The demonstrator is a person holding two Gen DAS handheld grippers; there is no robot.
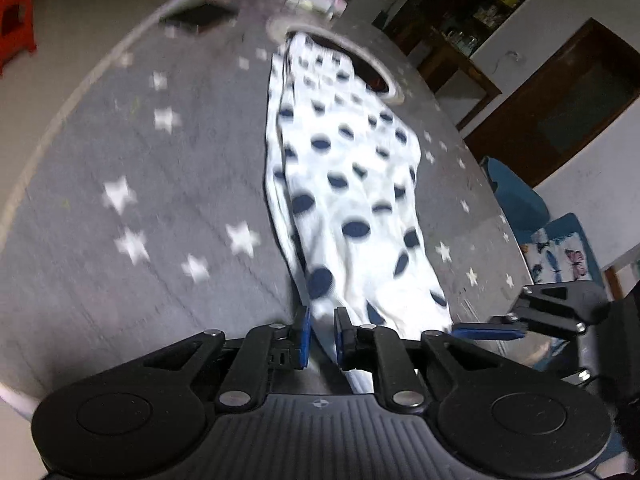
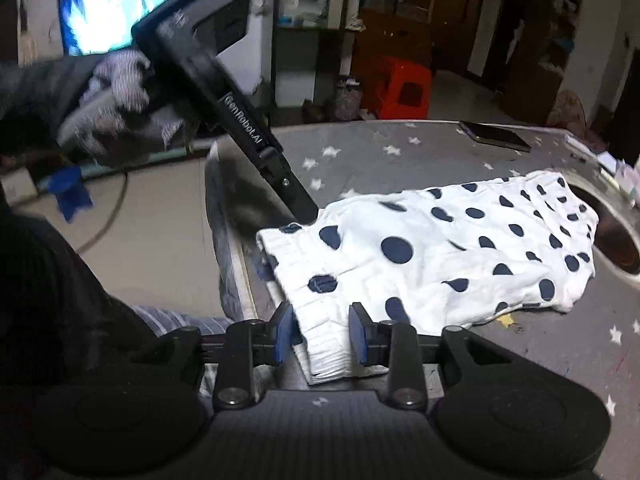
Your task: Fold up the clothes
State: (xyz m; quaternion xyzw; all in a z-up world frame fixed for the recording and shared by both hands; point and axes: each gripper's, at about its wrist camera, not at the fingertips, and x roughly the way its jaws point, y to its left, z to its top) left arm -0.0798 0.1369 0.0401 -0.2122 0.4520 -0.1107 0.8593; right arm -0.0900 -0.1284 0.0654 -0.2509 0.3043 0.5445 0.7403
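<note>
The left gripper point(image 1: 322, 334) holds its fingers narrow, pinching the near edge of the spotted garment point(image 1: 344, 184). The garment lies flat along the grey star-patterned table point(image 1: 120, 152). The right gripper point(image 2: 320, 334) stands half spread around the waistband corner, pads apart from the cloth.

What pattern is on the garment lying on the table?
White with dark navy polka dots; the garment shows most clearly in the right wrist view.

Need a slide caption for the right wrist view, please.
Right claw straddles the waistband of polka-dot garment on star-print table.
</note>
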